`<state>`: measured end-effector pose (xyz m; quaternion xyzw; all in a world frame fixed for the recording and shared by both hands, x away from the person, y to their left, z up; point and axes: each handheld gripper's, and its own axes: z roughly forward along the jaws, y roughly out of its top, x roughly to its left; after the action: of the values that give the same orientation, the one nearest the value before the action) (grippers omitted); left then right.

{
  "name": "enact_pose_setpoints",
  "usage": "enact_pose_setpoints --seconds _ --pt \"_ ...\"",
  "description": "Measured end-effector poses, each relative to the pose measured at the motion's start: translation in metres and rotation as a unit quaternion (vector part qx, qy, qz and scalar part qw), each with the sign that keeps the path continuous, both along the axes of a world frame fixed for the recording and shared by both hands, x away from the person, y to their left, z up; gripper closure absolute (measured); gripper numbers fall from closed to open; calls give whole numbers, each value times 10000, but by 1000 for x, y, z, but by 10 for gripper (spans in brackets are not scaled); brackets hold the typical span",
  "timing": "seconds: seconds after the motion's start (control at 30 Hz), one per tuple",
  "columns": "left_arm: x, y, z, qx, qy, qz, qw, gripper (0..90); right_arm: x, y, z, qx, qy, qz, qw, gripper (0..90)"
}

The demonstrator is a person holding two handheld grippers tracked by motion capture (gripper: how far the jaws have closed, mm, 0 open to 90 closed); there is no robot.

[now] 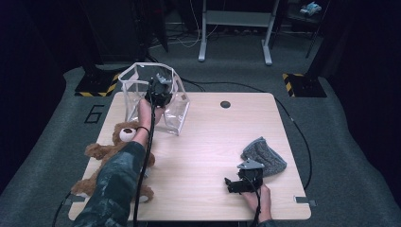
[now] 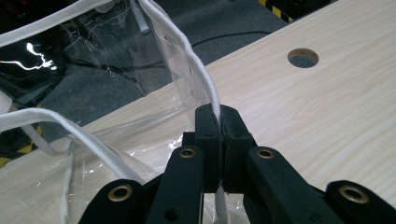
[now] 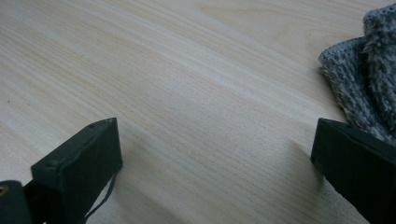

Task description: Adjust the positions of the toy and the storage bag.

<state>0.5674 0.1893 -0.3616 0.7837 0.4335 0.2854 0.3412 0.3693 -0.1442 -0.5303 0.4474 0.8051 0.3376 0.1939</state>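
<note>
A clear plastic bag (image 1: 142,90) with white trim stands open at the table's far left. My left gripper (image 1: 158,93) reaches into its mouth from the near side. In the left gripper view, the left gripper (image 2: 219,116) is shut on the bag's white rim strip (image 2: 187,51), which runs out between the two jaws. A brown teddy bear (image 1: 101,153) lies at the left edge, partly under the person's sleeve. My right gripper (image 1: 242,180) rests near the front right with its jaws wide apart; the right gripper (image 3: 210,154) has only bare wood between them. A grey knitted cloth (image 3: 369,70) lies just to its right.
The wooden table (image 1: 213,137) has a round cable hole (image 1: 225,104) near its far edge, also seen as the hole (image 2: 303,57). The grey cloth (image 1: 264,156) sits beside the right gripper. Black cables trail off the table onto the carpet.
</note>
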Motion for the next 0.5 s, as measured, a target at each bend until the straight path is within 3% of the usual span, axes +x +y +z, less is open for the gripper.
enact_pose_setpoints --seconds 0.17,0.5 --pt "-4 -4 1 -93 30 -67 9999 873 0 0 0 22 -1 -11 10000 12" --pt "-16 -14 1 -49 115 -245 9996 873 0 0 0 18 9 -41 10000 15"
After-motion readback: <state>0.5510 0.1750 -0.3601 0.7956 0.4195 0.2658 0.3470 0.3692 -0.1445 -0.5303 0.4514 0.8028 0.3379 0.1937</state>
